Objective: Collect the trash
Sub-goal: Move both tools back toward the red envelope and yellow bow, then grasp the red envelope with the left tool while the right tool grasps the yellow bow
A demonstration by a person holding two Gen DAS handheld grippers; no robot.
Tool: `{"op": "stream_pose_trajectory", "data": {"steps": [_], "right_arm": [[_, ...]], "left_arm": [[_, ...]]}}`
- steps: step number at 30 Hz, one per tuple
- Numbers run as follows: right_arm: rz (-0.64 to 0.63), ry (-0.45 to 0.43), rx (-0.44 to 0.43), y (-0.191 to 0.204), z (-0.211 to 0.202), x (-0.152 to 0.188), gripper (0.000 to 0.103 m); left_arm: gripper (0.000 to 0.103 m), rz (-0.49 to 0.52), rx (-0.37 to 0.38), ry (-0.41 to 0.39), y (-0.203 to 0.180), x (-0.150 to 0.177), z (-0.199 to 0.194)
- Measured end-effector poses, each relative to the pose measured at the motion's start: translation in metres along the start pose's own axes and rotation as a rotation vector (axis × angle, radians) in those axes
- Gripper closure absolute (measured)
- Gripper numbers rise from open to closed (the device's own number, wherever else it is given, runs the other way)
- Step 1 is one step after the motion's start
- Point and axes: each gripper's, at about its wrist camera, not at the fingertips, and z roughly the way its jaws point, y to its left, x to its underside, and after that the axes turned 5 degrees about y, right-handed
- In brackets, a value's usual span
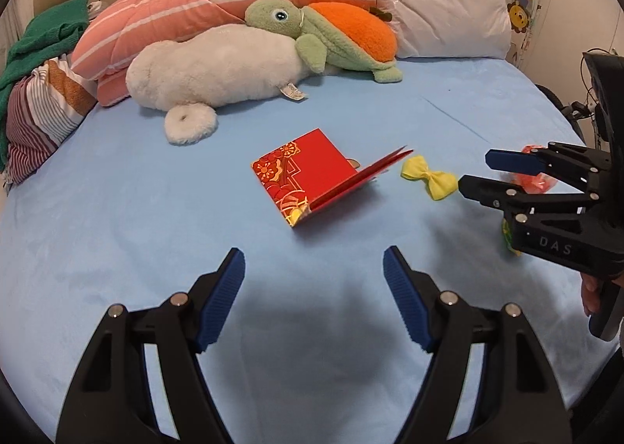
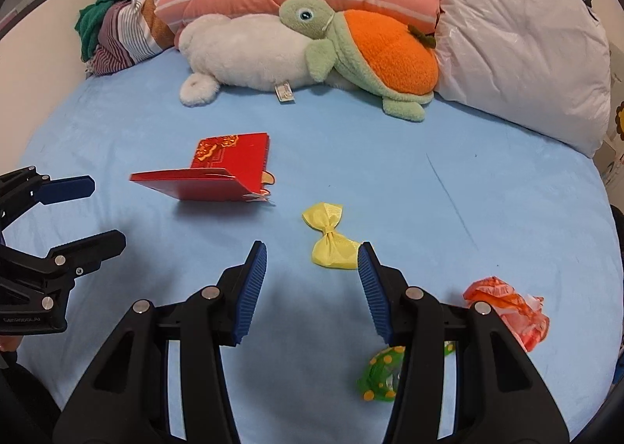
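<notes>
Blue bedsheet [image 2: 390, 155] carries one red card [image 2: 218, 175], one yellow bow [image 2: 329, 239], one orange wrapper [image 2: 511, 307] and one green wrapper [image 2: 380, 374]. Left gripper [image 1: 314, 288] and right gripper [image 2: 312, 280] both stand apart, empty; bow lies just ahead of right gripper, wrappers beside its right finger.

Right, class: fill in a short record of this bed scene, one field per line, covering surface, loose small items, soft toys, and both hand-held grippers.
surface: light blue bed sheet
loose items: red card standing half open; yellow bow; crumpled orange wrapper; green spotted wrapper
soft toys: white plush, turtle plush leaning on it
left hand-held gripper: open, empty
right hand-held gripper: open, empty, the bow just beyond its tips
</notes>
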Motion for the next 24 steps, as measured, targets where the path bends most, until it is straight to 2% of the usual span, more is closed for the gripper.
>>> {"op": "stream_pose_trajectory", "data": {"steps": [7, 9, 10, 12, 13, 15, 16, 18, 24], "right_arm": [[0.010, 0.051, -0.007, -0.018, 0.051, -0.003, 0.056], [0.008, 0.053, -0.016, -0.020, 0.058, -0.004, 0.056], [0.005, 0.052, -0.020, -0.020, 0.061, -0.005, 0.056], [-0.003, 0.055, -0.041, -0.019, 0.065, -0.006, 0.057], [-0.009, 0.058, -0.050, -0.018, 0.066, -0.006, 0.066], [-0.038, 0.061, -0.058, -0.014, 0.068, -0.005, 0.081], [-0.052, 0.063, -0.064, -0.011, 0.069, -0.004, 0.090], [-0.063, 0.067, -0.080, -0.007, 0.067, -0.003, 0.094], [-0.066, 0.048, -0.091, 0.000, 0.048, -0.002, 0.096]], "left_arm": [[0.029, 0.042, 0.003, 0.012, 0.001, -0.023, 0.055], [0.033, 0.056, 0.011, 0.002, -0.001, -0.027, 0.065], [0.036, 0.068, 0.009, -0.005, -0.004, -0.029, 0.070], [0.055, 0.097, 0.012, -0.005, -0.010, -0.033, 0.077], [0.061, 0.106, 0.021, -0.002, -0.013, -0.033, 0.081], [0.085, 0.121, 0.036, -0.009, -0.018, -0.033, 0.083], [0.090, 0.136, 0.046, -0.014, -0.021, -0.033, 0.082], [0.096, 0.166, 0.041, -0.042, -0.025, -0.032, 0.080], [0.100, 0.165, 0.062, -0.050, -0.029, -0.025, 0.060]]}}
